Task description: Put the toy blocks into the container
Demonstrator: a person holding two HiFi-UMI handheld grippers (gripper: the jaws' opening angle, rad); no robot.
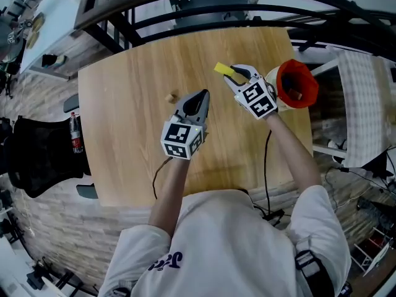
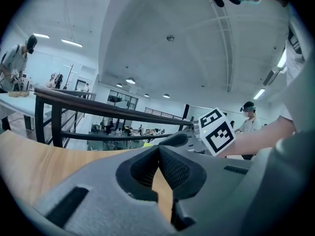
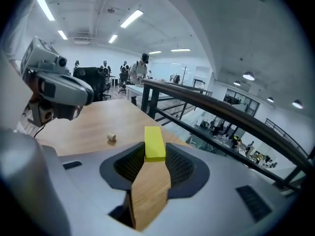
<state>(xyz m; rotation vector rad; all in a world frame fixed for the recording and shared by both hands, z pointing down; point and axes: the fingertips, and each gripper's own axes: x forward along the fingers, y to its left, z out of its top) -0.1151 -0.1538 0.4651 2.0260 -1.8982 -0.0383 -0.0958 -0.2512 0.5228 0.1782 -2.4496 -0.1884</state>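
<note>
Nearest, the left gripper (image 1: pixel 199 101) hangs over the table (image 1: pixel 124 166), its jaws pressed together on nothing. Just beyond, to its right, the right gripper (image 1: pixel 234 73) pinches a yellow block (image 1: pixel 223 70) by one end, above the wood. A small tan block (image 1: pixel 171 96) lies on the table left of both. The container (image 1: pixel 297 84) stands at the table's right edge, beside the right gripper.

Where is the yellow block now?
In the head view the yellow block is clamped between the jaws of the right gripper, above the far right part of the table, just left of the orange container.
</note>
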